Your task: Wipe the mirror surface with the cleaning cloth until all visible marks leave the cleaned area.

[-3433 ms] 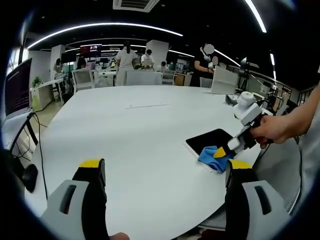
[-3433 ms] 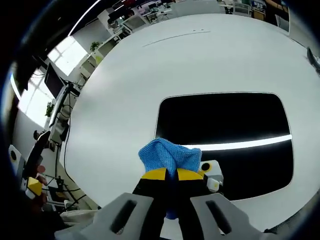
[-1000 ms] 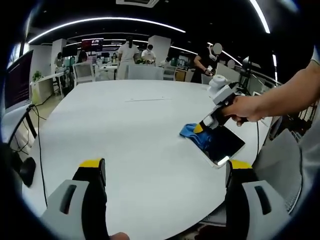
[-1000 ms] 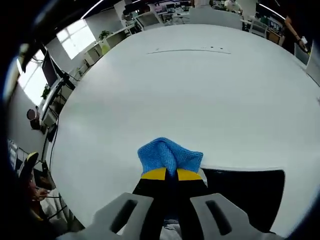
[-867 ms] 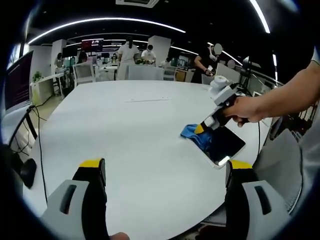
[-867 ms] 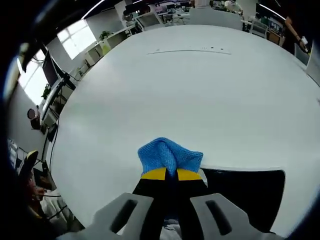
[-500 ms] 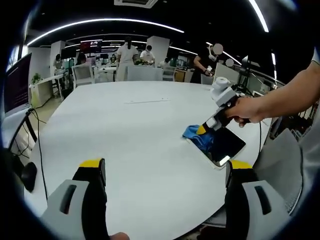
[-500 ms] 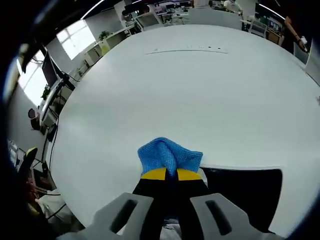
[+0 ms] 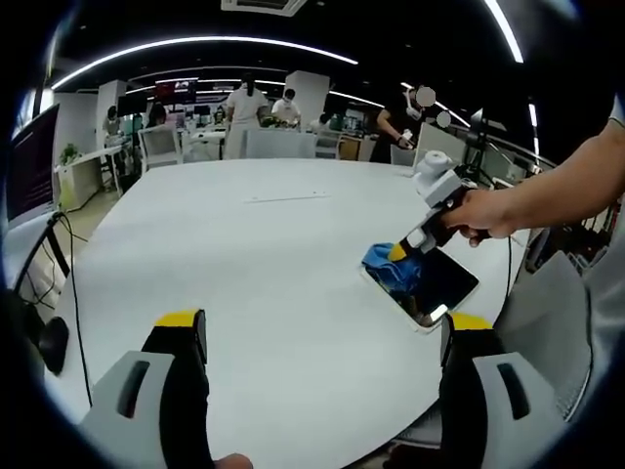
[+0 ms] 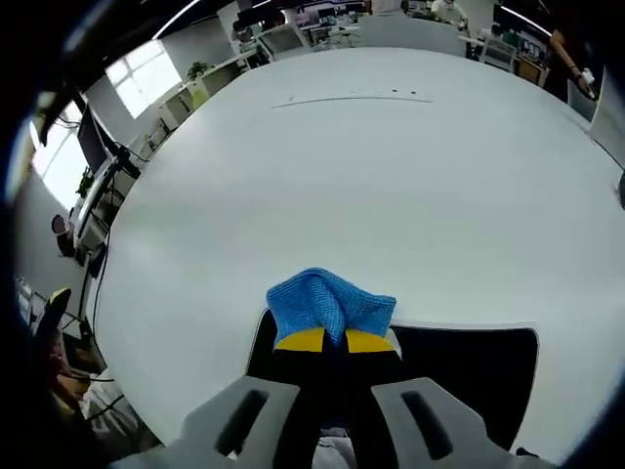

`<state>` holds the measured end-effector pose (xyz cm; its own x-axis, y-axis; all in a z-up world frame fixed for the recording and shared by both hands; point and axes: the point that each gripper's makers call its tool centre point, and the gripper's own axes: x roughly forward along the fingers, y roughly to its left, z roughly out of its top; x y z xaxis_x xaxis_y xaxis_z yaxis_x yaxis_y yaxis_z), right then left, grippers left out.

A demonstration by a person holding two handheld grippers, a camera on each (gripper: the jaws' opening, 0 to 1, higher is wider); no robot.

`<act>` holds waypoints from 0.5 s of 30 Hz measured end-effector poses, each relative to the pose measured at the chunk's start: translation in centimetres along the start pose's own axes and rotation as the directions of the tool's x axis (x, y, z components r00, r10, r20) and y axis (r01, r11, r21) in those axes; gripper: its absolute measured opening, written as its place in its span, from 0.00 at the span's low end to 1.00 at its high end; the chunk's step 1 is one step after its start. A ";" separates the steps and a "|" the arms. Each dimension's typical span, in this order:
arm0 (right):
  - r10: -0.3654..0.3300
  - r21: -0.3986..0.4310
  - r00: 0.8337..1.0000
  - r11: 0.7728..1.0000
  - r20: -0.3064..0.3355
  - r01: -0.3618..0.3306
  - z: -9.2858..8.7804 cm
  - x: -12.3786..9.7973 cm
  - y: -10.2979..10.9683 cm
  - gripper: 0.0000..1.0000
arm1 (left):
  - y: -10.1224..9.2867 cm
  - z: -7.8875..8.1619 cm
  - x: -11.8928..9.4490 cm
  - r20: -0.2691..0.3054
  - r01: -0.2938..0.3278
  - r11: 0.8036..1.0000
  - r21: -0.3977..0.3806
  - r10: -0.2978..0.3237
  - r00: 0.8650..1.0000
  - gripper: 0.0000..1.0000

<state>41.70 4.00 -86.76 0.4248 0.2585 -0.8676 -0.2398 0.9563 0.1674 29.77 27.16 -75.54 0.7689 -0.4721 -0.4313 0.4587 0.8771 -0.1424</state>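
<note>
A flat rectangular mirror (image 9: 437, 283) with a dark reflecting face lies near the right edge of the white round table (image 9: 264, 264). My right gripper (image 10: 325, 337) is shut on a blue cleaning cloth (image 10: 329, 302) and presses it onto the mirror (image 10: 469, 371) at its far edge. In the left gripper view the right gripper (image 9: 400, 256), held by a person's hand, holds the blue cloth (image 9: 384, 262) on the mirror's far left end. My left gripper (image 9: 322, 337) hangs open over the table's near side, well away from the mirror, with nothing between its jaws.
Several people, desks, chairs and monitors fill the office beyond the table. A monitor (image 9: 34, 166) and hanging cables (image 9: 68, 264) stand at the left. A person's forearm (image 9: 557, 200) reaches in from the right. A thin line (image 10: 352, 95) marks the tabletop far across.
The right gripper has drawn the cloth slightly back over the mirror from its far edge, so more dark glass shows under and left of the cloth. The left gripper has stayed put.
</note>
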 end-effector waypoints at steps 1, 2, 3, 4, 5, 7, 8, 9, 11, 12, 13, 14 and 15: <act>0.000 0.002 1.000 1.000 0.001 0.000 -0.1 -0.2 -0.2 0.00 | -0.1 0.0 0.0 0.000 0.001 1.000 0.000 -0.001 1.000 0.99; -0.001 0.003 1.000 1.000 0.002 0.001 -0.1 -0.2 -0.3 0.00 | -0.1 0.0 0.0 0.000 0.001 1.000 0.001 -0.001 1.000 0.99; -0.003 0.004 1.000 1.000 0.002 0.003 -0.2 -0.3 -0.4 0.00 | -0.2 -0.1 0.1 -0.001 0.003 1.000 0.001 -0.003 1.000 0.99; -0.005 0.004 1.000 1.000 0.002 0.005 -0.2 -0.3 -0.5 0.00 | -0.3 0.0 0.1 0.000 0.004 1.000 0.003 -0.004 1.000 0.99; -0.008 0.006 1.000 1.000 0.002 0.008 -0.1 -0.2 -0.8 0.00 | -0.3 0.0 0.1 0.001 0.004 1.000 0.003 -0.004 1.000 0.99; -0.009 0.010 1.000 1.000 0.003 0.009 -0.1 -0.2 -0.8 0.00 | -0.3 -0.1 0.2 0.000 0.004 1.000 0.002 -0.004 1.000 0.99; -0.013 0.011 1.000 1.000 0.003 0.013 -0.2 -0.3 -0.9 0.00 | -0.4 -0.1 0.2 -0.001 0.005 1.000 0.002 -0.005 1.000 0.99; -0.014 0.011 1.000 1.000 0.003 0.014 -0.1 -0.2 -1.0 0.00 | -0.4 -0.1 0.2 -0.001 0.006 1.000 0.003 -0.006 1.000 0.99; -0.017 0.012 1.000 1.000 0.003 0.017 -0.2 -0.3 -1.2 0.00 | -0.5 -0.1 0.2 -0.002 0.007 1.000 0.005 -0.007 1.000 0.99; -0.017 0.015 1.000 1.000 0.003 0.016 -0.3 -0.3 -1.3 0.00 | -0.5 -0.1 0.2 -0.001 0.007 1.000 0.006 -0.007 1.000 0.99; -0.019 0.015 1.000 1.000 0.002 0.018 -0.3 -0.4 -1.3 0.00 | -0.4 -0.1 0.2 0.000 0.006 1.000 0.006 -0.006 1.000 0.99; -0.022 0.015 1.000 1.000 0.002 0.022 -0.3 -0.4 -1.4 0.00 | -0.4 -0.1 0.2 0.000 0.006 1.000 0.005 -0.006 1.000 0.99; -0.022 0.016 1.000 1.000 0.002 0.022 -0.3 -0.5 -1.4 0.00 | -0.4 0.0 0.2 0.001 0.005 1.000 0.006 -0.005 1.000 0.99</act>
<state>41.57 2.44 -86.73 0.4315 0.2378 -0.8702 -0.2165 0.9638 0.1560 29.71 26.74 -75.59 0.7667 -0.4767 -0.4299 0.4653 0.8741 -0.1395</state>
